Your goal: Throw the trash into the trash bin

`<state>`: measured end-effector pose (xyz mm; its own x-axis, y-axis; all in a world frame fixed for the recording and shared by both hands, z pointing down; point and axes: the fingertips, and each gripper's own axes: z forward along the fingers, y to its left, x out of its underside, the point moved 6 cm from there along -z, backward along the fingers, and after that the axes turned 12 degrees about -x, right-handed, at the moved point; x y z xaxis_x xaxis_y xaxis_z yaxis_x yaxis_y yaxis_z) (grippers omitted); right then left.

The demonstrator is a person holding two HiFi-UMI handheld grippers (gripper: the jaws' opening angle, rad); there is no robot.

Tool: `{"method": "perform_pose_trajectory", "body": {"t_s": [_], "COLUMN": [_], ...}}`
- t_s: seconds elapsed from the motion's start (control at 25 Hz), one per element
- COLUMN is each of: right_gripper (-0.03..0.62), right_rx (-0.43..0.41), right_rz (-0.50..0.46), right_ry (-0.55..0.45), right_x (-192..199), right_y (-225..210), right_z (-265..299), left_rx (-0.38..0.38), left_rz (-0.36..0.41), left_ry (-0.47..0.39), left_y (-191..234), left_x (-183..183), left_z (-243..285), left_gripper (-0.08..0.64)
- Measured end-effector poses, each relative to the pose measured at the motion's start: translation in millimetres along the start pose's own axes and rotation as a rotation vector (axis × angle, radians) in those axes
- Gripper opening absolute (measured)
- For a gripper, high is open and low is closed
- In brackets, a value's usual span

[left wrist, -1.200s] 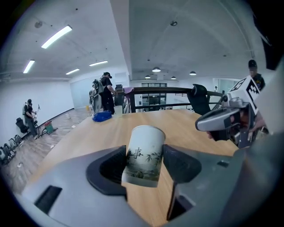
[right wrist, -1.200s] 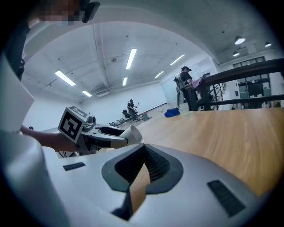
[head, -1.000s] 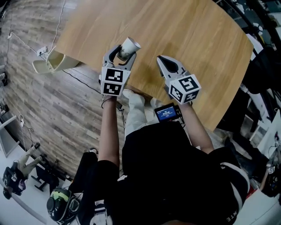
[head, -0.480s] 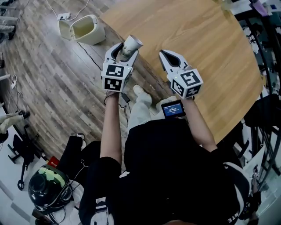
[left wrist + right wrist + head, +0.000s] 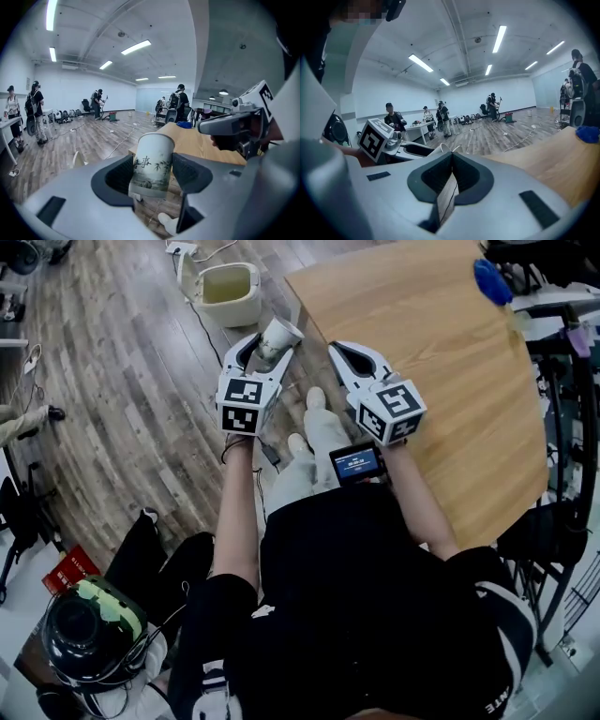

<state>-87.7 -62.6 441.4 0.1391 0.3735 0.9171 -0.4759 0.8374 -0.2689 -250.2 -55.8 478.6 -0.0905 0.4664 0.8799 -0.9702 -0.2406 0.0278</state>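
Matt paper cup [image 5: 151, 164], smooth wooden table [image 5: 431, 352]

You've got two dark brush characters on the cup [image 5: 151, 164]: the second reads 事, the first I can't settle. The cubes on your left gripper [image 5: 268, 345] and right gripper [image 5: 337, 347] show black-and-white square codes, no letters. The screen [image 5: 355, 463] at your chest has white lines on blue, too small to read.

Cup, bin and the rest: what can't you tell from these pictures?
Cup: what's inside it; the left gripper view shows only its outer wall.
Bin: whether anything lies in it; too small in the head view.
Blue thing on the table: too small and blurred to name.
Screen: its text is too small.
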Motion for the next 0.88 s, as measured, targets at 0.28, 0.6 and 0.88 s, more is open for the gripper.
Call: {"method": "perform_pose_trajectory", "body": {"t_s": [0.28, 0.6, 0.88], "right_gripper": [-0.002, -0.002, -0.002], "right_rx": [-0.111, -0.128, -0.114], "right_rz": [-0.002, 0.074, 0.125], "right_ry": [-0.006, -0.011, -0.01], "right_x": [4.2, -21.3, -46.8], "right_y": [-33.3, -102.0, -181.3], "right_z": [91.3, 190.2, 256.4], "left_rx": [-0.076, -0.082, -0.073], "left_rz": [-0.029, 0.026, 0.033], "left_ry": [0.041, 0.17, 0.244], "left_y": [60.9, 132.1, 182.6], "left_x": [20.7, 9.6, -7.4], "left_z": [50.5, 125.0, 194.7], "left_gripper": [0.273, 0.273, 0.273]}}
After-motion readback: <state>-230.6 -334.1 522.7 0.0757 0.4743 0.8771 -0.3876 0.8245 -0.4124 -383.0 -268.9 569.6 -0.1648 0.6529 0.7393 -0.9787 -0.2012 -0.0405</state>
